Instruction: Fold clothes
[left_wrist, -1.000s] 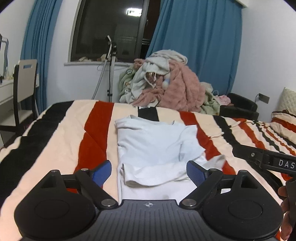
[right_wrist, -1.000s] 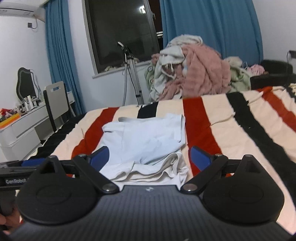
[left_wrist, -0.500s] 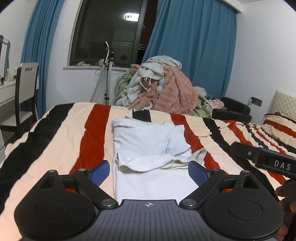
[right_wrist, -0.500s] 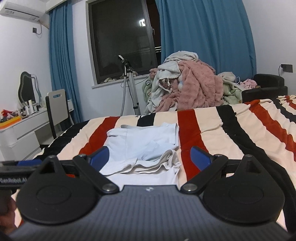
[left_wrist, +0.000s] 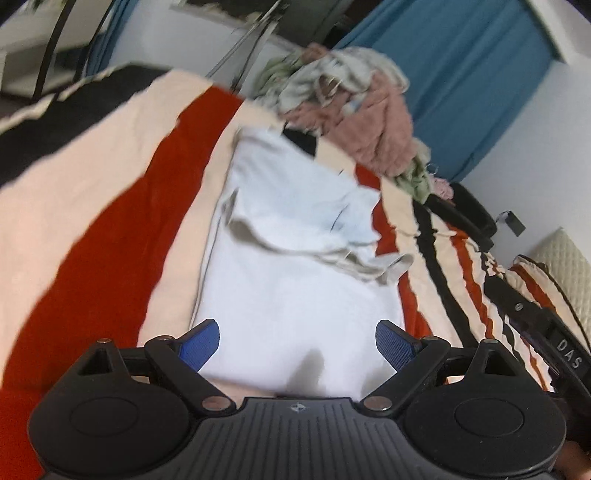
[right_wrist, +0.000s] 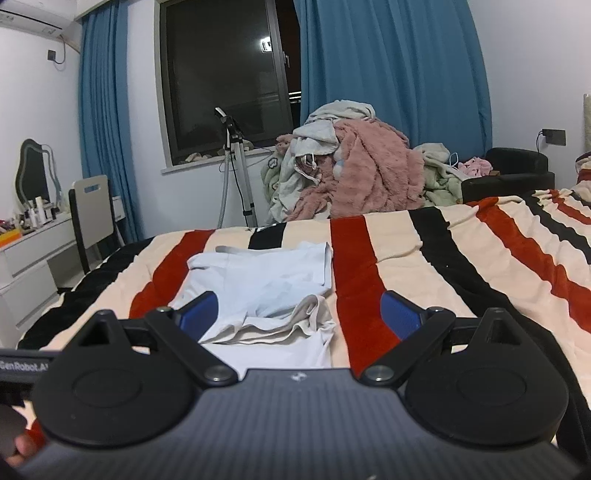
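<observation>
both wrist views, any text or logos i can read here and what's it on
"DAS": white letters on the black bar of the right gripper's body, seen at the right edge of the left wrist view; the word runs off and may be cut.
"GenRobot.A": white letters on the left gripper's body, at the left edge of the right wrist view; its end is hidden.
Small emblem on each gripper housing: no readable letters.
Bottles on the dresser: too small to read.

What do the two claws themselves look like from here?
Both match: the left claw and right claw have black linkage arms, round black pivot housings, silver pins, a ribbed grey body and blue textured fingertips. White lettering marks each claw's side.
</observation>
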